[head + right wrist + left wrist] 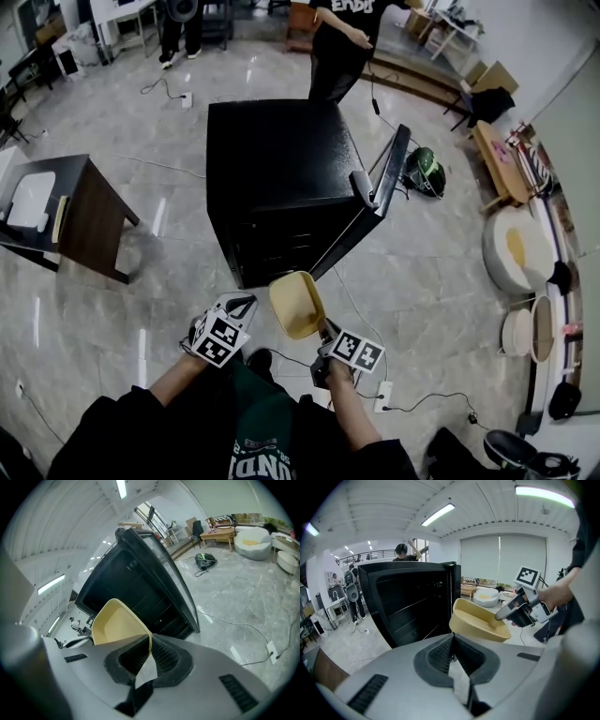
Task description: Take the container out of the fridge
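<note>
Head view: the container [296, 305] hangs in the air just outside the fridge [281, 178], in front of its open door [375, 202], gripped by the right gripper [323, 330]. The left gripper [225, 328] is beside it.

Left gripper view: its jaws are closed together and empty, apart from the container.

Right gripper view: its jaws are pinched narrowly on the container's rim, with the fridge beyond.
</note>
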Demonstrator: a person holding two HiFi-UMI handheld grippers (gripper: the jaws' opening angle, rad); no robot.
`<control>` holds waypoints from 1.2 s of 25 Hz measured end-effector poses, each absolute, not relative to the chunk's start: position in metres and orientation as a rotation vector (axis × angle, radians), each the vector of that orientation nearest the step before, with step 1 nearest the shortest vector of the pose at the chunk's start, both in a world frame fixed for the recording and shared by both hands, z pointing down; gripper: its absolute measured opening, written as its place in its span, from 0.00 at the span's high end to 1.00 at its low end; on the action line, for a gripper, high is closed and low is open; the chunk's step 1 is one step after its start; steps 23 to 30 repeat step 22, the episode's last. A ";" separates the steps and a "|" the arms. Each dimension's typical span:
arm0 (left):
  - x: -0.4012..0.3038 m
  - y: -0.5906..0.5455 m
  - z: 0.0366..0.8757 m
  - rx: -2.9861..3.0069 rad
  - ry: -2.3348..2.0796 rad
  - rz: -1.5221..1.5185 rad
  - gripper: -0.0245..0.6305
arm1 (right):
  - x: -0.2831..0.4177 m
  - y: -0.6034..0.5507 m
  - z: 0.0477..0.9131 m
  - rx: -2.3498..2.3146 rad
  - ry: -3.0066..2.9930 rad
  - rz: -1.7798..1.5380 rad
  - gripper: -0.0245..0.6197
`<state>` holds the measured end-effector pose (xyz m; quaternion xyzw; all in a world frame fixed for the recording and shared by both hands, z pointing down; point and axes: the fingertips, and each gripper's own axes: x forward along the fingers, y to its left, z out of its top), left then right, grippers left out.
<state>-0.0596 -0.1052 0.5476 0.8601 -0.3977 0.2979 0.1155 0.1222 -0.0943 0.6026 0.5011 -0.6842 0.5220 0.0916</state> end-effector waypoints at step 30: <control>-0.062 -0.090 0.547 2.496 -1.189 0.874 0.94 | 0.111 -0.087 0.603 1.427 -2.040 1.547 0.89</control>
